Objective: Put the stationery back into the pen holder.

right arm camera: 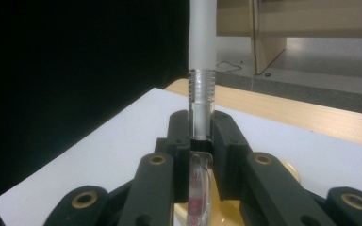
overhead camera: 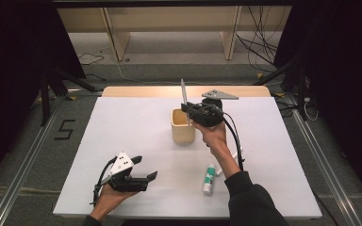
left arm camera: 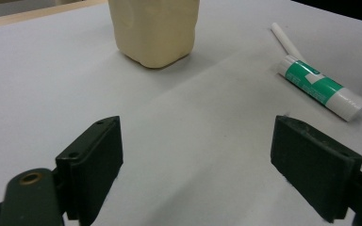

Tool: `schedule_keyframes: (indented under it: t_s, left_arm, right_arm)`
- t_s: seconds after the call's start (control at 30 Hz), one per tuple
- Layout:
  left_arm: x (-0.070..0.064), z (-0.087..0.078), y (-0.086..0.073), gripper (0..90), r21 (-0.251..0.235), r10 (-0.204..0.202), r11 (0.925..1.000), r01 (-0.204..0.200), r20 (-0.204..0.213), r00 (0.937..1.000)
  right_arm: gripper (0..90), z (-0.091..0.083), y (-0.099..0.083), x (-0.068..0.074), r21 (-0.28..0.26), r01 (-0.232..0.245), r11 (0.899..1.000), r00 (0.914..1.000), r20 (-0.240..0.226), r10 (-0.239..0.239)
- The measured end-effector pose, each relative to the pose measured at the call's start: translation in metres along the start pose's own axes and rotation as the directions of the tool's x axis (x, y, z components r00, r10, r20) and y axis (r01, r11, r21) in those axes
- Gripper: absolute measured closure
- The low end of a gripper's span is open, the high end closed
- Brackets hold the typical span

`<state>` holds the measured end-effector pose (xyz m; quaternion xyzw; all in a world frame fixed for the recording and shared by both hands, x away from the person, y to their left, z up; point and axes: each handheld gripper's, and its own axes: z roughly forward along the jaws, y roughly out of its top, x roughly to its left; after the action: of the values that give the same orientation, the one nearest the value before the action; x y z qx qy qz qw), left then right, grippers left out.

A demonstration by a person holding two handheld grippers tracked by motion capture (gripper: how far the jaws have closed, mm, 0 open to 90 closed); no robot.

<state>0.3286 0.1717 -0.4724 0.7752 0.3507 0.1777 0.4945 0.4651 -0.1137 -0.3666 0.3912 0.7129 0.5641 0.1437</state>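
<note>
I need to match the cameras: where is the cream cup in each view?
High view: cream cup at table centre, under the right gripper, which holds a pen.
Left gripper view: top centre, top edge cropped.
Right gripper view: a cream sliver behind the jaws.
Shared landmark: the white table.
</note>
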Motion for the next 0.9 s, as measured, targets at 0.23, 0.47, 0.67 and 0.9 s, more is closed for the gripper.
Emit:
schedule_keyframes:
  t_s: [0.23, 0.47, 0.67, 0.9]
  left_arm:
    - [-0.001, -0.001, 0.001, 17.3, -0.006, 0.01, 0.9999, -0.01, -0.005, 0.9999]
    - [0.0, -0.001, 0.0, 17.3, -0.009, 0.006, 0.9999, -0.006, -0.009, 0.9999]
    - [0.0, -0.002, 0.001, 17.3, -0.011, 0.006, 0.9999, -0.006, -0.012, 0.9999]
    - [0.0, -0.002, 0.001, 17.3, -0.016, 0.001, 0.9999, -0.002, -0.015, 0.9999]
  right_arm:
    - [79.2, 0.012, 0.006, -0.001, 0.009, 0.001, 1.0, 0.9998, 0.019, -0.001]
    - [79.3, 0.024, 0.006, -0.006, 0.02, -0.004, 1.0, 0.999, 0.044, 0.004]
    - [79.2, 0.032, 0.002, -0.009, 0.042, -0.005, 0.999, 0.9979, 0.065, 0.002]
    - [79.3, 0.038, -0.002, -0.011, 0.054, -0.008, 0.998, 0.9965, 0.084, 0.004]
